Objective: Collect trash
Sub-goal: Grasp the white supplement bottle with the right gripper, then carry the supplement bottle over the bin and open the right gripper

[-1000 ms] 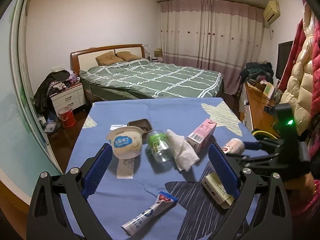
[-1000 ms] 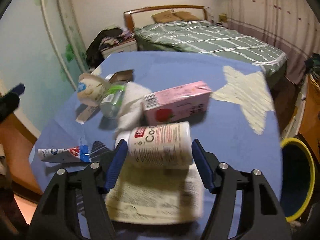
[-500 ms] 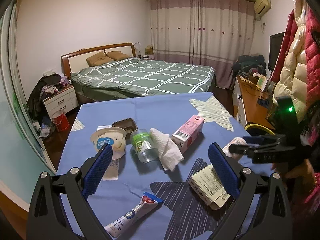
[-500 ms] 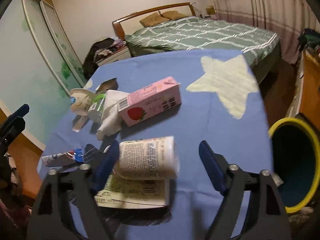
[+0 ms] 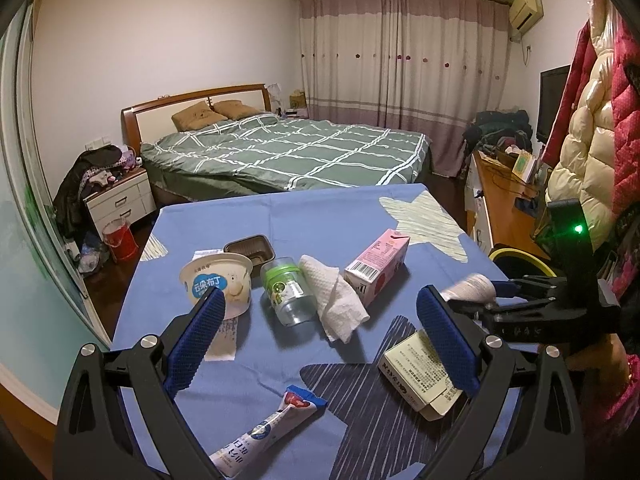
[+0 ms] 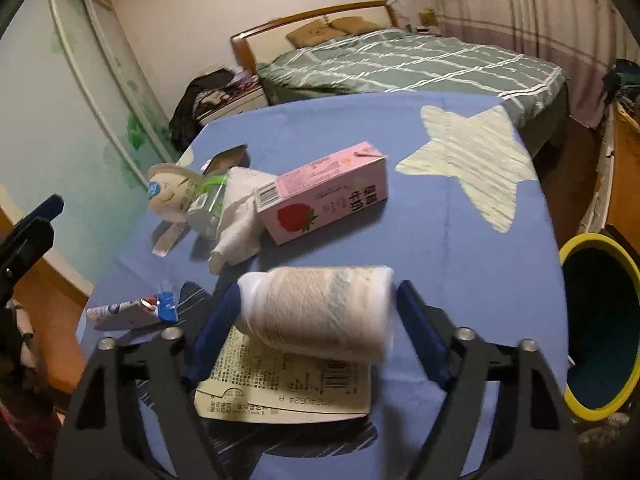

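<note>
My right gripper (image 6: 320,320) has a white drink can (image 6: 316,314) between its fingers, blurred by motion, just above a flat cream box (image 6: 284,384) on the blue tablecloth. Whether the jaws clamp the can is unclear. It also shows in the left wrist view (image 5: 470,286). My left gripper (image 5: 320,344) is open and empty above the table's near side. Ahead lie a pink strawberry milk carton (image 5: 378,266), a crumpled tissue (image 5: 334,298), a green-capped clear bottle (image 5: 286,290), a white pudding cup (image 5: 218,282), a brown tray (image 5: 250,248) and a toothpaste tube (image 5: 264,430).
A yellow-rimmed dark bin (image 6: 600,328) stands on the floor right of the table, seen also in the left wrist view (image 5: 516,258). A bed (image 5: 288,152) lies beyond the table. A wooden desk (image 5: 500,208) and hanging coats (image 5: 592,128) are at right.
The can has rolled in the right gripper's view, its label turned away. The right gripper sits lower over the cream box. The left gripper has drawn back a little.
</note>
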Available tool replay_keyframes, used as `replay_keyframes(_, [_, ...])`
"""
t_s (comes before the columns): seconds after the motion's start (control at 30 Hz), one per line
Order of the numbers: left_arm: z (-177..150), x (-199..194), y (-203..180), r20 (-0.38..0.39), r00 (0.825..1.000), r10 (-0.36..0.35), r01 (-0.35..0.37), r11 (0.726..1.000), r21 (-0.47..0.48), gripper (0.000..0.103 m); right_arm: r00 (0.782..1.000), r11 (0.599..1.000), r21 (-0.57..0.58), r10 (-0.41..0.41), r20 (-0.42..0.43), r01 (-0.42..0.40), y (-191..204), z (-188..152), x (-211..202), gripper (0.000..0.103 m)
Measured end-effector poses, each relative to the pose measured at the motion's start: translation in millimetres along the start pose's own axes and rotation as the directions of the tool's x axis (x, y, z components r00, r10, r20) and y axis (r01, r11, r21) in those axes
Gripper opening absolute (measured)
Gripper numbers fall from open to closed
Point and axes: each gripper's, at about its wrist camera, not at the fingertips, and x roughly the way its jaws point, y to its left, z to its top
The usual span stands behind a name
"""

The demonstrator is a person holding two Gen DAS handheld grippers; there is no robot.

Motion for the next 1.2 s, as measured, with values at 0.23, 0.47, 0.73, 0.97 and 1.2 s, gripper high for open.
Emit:
replay_keyframes(0.23, [-1,0,0,0.0,1.0,-0.001,0.001,1.0,-0.003,0.095,1.0,1.0,-0.019,0.011,0.0,-0.011,8,1,1,0.072])
replay_keyframes(0.47, [-6,4,5,0.002,1.0,0.001,-0.001,1.0,-0.006,0.095,1.0,0.993,-0.113,-0.031,-0.002,0.031,44,4,22,0.096])
replay_keyframes(0.73, [-9,9,11,-0.006,1.0,-0.009,0.009,1.0,-0.015,0.095,0.992,0.987,-0.104,-0.122,0.011,0.123,46,1,26,0.08])
replay_keyframes(0.97, [-14,21,-2,-0.032,0.998,-0.054,0.054,0.999,0.001,0.095,0.97,0.972,-0.01,-0.234,0.068,0.235,-10,9,-9,0.08])
replay_keyframes(1.2, [-19,34,-33,-0.074,0.989,-0.131,0.136,0.989,0.055,0.095,0.922,0.916,0.135,-0.387,0.034,0.379,-102,6,-29,0.08])
